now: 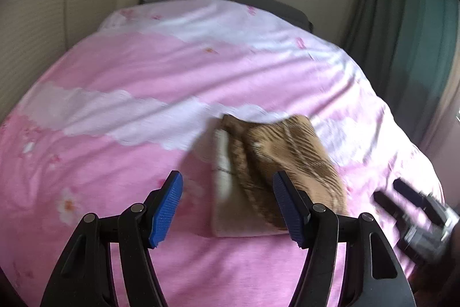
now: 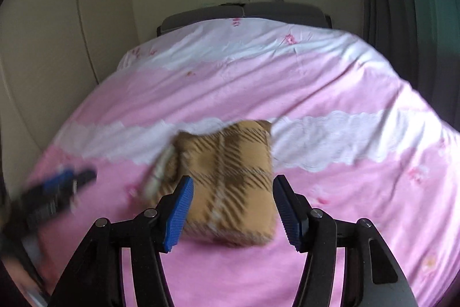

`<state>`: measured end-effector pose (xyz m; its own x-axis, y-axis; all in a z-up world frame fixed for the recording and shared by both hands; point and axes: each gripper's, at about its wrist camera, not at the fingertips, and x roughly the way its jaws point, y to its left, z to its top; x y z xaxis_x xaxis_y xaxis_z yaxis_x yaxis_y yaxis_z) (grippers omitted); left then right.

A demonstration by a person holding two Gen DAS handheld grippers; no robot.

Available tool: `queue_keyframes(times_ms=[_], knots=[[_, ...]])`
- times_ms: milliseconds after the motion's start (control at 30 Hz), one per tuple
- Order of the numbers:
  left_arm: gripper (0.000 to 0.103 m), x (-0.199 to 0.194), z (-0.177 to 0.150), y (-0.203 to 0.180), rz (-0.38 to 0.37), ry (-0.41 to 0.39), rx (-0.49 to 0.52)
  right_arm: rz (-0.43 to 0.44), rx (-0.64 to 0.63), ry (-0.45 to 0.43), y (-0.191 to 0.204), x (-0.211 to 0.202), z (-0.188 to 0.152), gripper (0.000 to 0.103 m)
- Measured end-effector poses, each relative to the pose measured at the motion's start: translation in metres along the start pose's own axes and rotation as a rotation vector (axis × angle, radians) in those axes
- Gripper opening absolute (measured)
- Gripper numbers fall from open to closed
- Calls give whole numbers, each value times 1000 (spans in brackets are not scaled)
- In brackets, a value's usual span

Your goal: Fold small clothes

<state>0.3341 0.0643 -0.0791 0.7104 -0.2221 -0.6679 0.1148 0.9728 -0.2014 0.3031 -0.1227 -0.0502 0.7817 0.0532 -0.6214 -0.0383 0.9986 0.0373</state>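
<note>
A small tan plaid garment (image 1: 276, 169) lies folded into a compact bundle on the pink and white bedspread (image 1: 129, 76); a pale inner layer shows along its left edge. My left gripper (image 1: 228, 206) is open and empty, just in front of the bundle's near left part. In the right wrist view the same garment (image 2: 230, 180) lies between and just beyond the fingers of my right gripper (image 2: 233, 209), which is open and holds nothing. Each gripper shows blurred in the other's view: the right gripper (image 1: 402, 197) and the left gripper (image 2: 69, 180).
The bedspread (image 2: 316, 82) covers the whole bed. A dark headboard (image 2: 244, 13) stands at the far end against a cream wall. Green curtains (image 1: 402, 19) hang at the right. The bed's right edge drops away near the curtains.
</note>
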Motion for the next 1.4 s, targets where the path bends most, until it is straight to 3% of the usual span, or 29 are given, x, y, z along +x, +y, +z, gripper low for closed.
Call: queue_keyframes(times_ms=[133,267,467,633,800,1033,1067,1100,1200,1400], knots=[[65,18,-5,-16,-57,57,17,4,-117,-19,-2,6,-35,59],[65,42,-6,-24,-147,132,-2,33,-147,-8,-8,18,-59,59],[63,91,19,-19,-157,202,-7,47,-100,-46,-22,29,-76,59],[62,122,37,-20,-151,229,55,22,-137,-68,-13,42,-85,59],[52,159,40,-15,-198,292,41,-14,-151,-92,-12,51,-88,59],[23,178,43,-9,-233,300,8,9,-137,-85,-17,62,-82,58],[20,175,46,-7,-239,292,4,11,-137,-87,-16,62,-81,54],[20,174,47,-6,-239,286,5,19,-137,-93,-15,61,-80,42],[19,162,60,2,-224,247,15,62,-134,-110,-12,55,-76,31],[19,145,90,9,-185,197,68,138,-160,-142,7,45,-63,21]])
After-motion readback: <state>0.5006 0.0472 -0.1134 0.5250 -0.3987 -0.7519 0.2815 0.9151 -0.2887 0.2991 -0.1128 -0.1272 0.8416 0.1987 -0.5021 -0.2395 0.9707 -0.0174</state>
